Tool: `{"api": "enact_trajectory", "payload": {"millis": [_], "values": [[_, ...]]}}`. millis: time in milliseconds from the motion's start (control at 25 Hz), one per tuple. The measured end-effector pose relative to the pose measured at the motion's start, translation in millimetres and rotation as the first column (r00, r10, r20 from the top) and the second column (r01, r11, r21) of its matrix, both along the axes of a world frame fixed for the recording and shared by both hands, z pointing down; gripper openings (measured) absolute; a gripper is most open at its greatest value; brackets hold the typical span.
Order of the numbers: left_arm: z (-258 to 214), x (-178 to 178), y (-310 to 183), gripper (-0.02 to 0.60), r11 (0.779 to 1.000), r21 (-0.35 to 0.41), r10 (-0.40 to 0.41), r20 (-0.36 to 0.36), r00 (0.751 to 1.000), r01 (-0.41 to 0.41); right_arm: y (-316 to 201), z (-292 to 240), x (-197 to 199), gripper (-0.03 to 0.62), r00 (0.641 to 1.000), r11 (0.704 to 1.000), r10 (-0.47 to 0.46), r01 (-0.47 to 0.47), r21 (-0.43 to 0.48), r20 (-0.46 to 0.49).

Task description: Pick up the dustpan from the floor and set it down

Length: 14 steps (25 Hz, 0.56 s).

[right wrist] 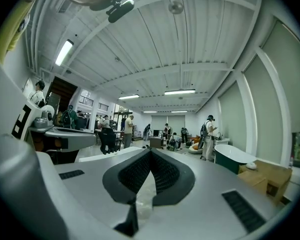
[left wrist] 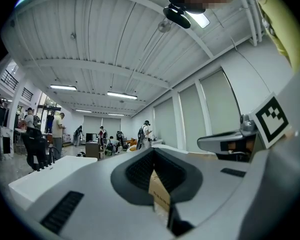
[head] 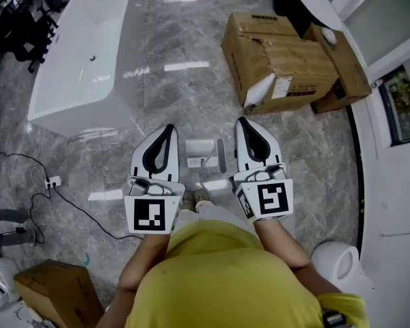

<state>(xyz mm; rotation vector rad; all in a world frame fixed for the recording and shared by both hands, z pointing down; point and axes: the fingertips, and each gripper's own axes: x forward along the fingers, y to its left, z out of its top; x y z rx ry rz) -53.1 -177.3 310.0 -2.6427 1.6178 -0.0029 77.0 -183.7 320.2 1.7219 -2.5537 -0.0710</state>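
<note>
Grey marble floor [head: 191, 39] bears the pale dustpan [head: 201, 153], seen between the left gripper [head: 169, 127] and the right gripper [head: 242, 121]. Both have their jaws closed together, holding nothing.

Head view: I look steeply down on floor [head: 178, 94] | gripper views: level, along fingers [right wrist: 135, 174] | shared: cardboard box [head: 280, 60].

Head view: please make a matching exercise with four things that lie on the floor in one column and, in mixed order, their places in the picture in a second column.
Things:
1. white bathtub
2. open cardboard box
3. dustpan
4. power strip

Places:
A. between the left gripper and the right gripper
B. upper left
C. near the left edge, on a black cable
D. upper right

Pairs: 1-B, 2-D, 3-A, 4-C
</note>
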Motion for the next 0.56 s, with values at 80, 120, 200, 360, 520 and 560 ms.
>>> {"api": "enact_trajectory", "payload": {"millis": [80, 120, 200, 360, 520, 560], "values": [[-0.2, 0.3, -0.7, 0.002, 1.0, -0.005, 0.0, -0.004, 1.0, 0.0, -1.0, 1.0, 0.3, 0.009, 1.0, 1.0, 0.002, -0.002, -0.004, 0.0], [-0.4, 0.1, -0.8, 0.002, 1.0, -0.006, 0.0, -0.006, 1.0, 0.0, -1.0, 1.4, -0.2, 0.009, 1.0, 1.0, 0.001, -0.001, -0.005, -0.001], [-0.4, -0.1, -0.5, 0.0, 1.0, -0.004, 0.002, -0.006, 1.0, -0.002, -0.1, 2.2, -1.6, 0.009, 1.0, 1.0, -0.003, 0.003, -0.004, -0.002], [-0.3, 2.2, -0.4, 0.002, 1.0, -0.002, 0.01, -0.007, 1.0, -0.01, -0.7, 4.8, -0.9, 0.009, 1.0, 1.0, -0.004, 0.004, -0.01, 0.001], [2.5, 5.0, -1.6, 0.002, 1.0, -0.012, 0.016, -0.01, 1.0, -0.016, -2.0, 6.8, 0.4, 0.009, 1.0, 1.0, -0.009, 0.009, -0.012, -0.002], [3.2, 5.1, -1.8, 0.002, 1.0, -0.016, 0.016, -0.01, 1.0, -0.016, -2.4, 7.2, 0.5, 0.009, 1.0, 1.0, -0.011, 0.011, -0.012, -0.003]]}}
